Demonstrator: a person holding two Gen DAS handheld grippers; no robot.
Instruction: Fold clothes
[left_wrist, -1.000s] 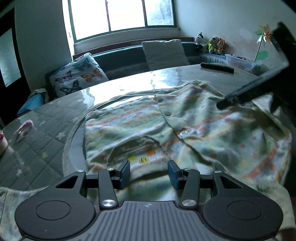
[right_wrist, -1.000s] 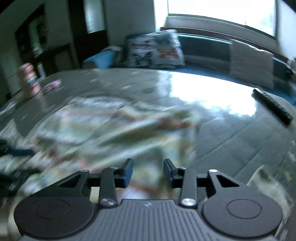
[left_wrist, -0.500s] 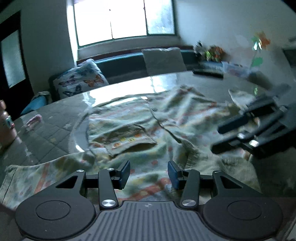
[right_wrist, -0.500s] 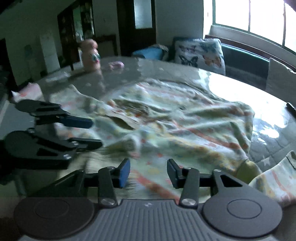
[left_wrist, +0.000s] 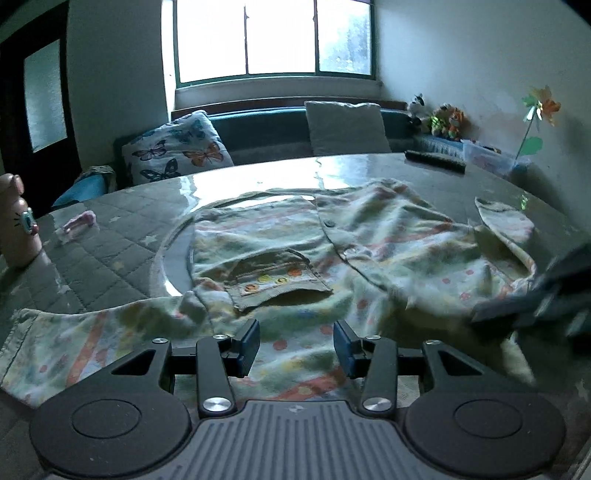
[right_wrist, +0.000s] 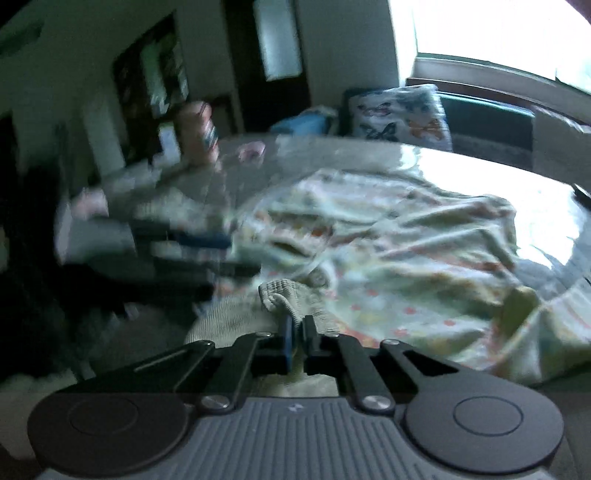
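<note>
A pale patterned child's shirt (left_wrist: 332, 251) with buttons and a small pocket (left_wrist: 277, 280) lies spread and rumpled on the round table. My left gripper (left_wrist: 295, 343) is open and empty just above the shirt's near edge. My right gripper (right_wrist: 297, 332) is shut on the shirt's ribbed hem (right_wrist: 288, 299) at the near edge of the shirt (right_wrist: 406, 258). The right gripper shows blurred at the right of the left wrist view (left_wrist: 539, 295). The left gripper shows blurred at the left of the right wrist view (right_wrist: 192, 251).
The glass-topped table (left_wrist: 110, 251) carries a pink bottle (left_wrist: 14, 221) and a small pink item (left_wrist: 79, 221) at the left, and a dark remote (left_wrist: 436, 160) at the far right. A bench with cushions (left_wrist: 177, 151) runs under the window.
My right gripper has closed on the shirt's ribbed hem. The left gripper has drawn back slightly and stays open; more of the left sleeve shows.
</note>
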